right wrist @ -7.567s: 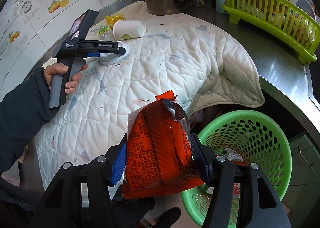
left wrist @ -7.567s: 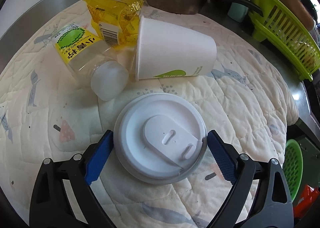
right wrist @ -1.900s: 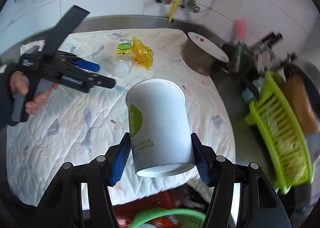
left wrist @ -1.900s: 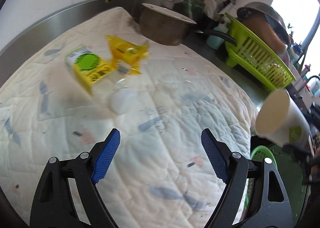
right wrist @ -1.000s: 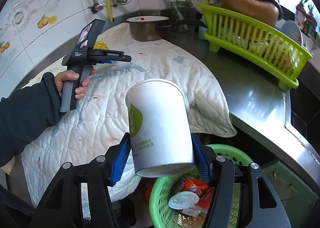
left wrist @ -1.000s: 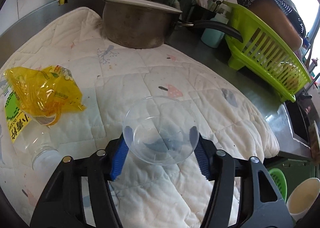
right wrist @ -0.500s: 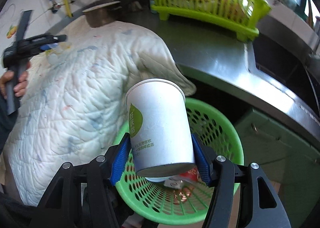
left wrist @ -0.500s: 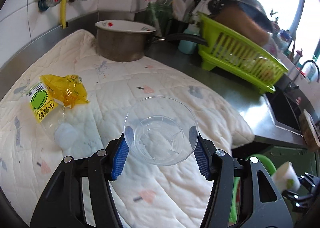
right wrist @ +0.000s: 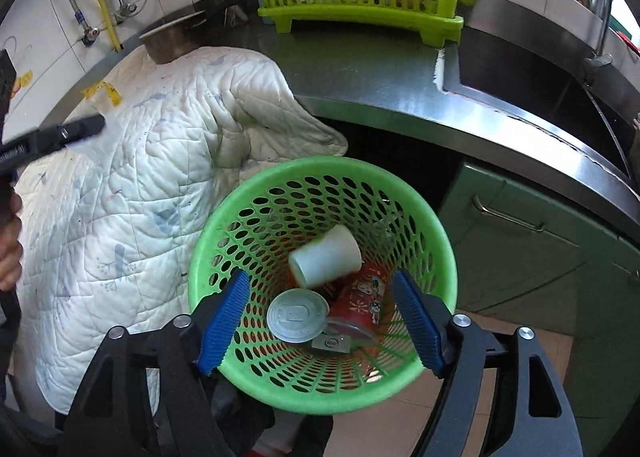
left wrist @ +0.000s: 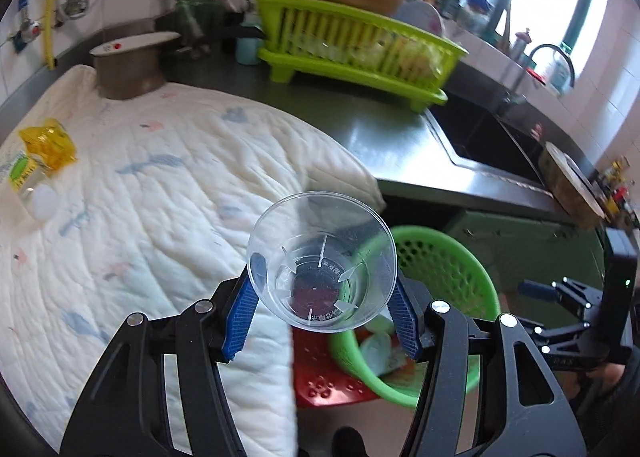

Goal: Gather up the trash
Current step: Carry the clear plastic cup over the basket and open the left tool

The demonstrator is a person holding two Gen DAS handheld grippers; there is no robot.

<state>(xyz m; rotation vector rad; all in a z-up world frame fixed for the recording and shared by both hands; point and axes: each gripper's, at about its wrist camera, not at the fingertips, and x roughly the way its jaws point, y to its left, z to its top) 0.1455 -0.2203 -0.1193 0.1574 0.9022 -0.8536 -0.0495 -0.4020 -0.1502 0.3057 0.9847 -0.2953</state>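
Observation:
My left gripper (left wrist: 322, 307) is shut on a clear plastic cup (left wrist: 322, 263), its mouth facing the camera, held over the quilt's edge beside the green basket (left wrist: 448, 257). My right gripper (right wrist: 320, 323) hangs over the green basket (right wrist: 416, 193) with its jaws opening and nothing between them. The white paper cup (right wrist: 325, 257) lies on its side inside, with a white lid (right wrist: 297, 316) and an orange-red wrapper (right wrist: 362, 295). A yellow wrapper (left wrist: 50, 143) and a labelled clear bottle (left wrist: 30, 187) lie on the white quilt (left wrist: 160, 177) at the far left.
A steel pot (left wrist: 128, 65) stands at the quilt's far end. A lime dish rack (left wrist: 360, 45) sits on the steel counter (left wrist: 384, 141), with the sink (left wrist: 492, 137) to its right. Green cabinet doors (right wrist: 532, 257) stand behind the basket. The right gripper (left wrist: 568, 321) shows at the left view's right edge.
The right gripper opened and the white paper cup dropped into the basket. The left gripper carried the clear cup from over the quilt toward the basket.

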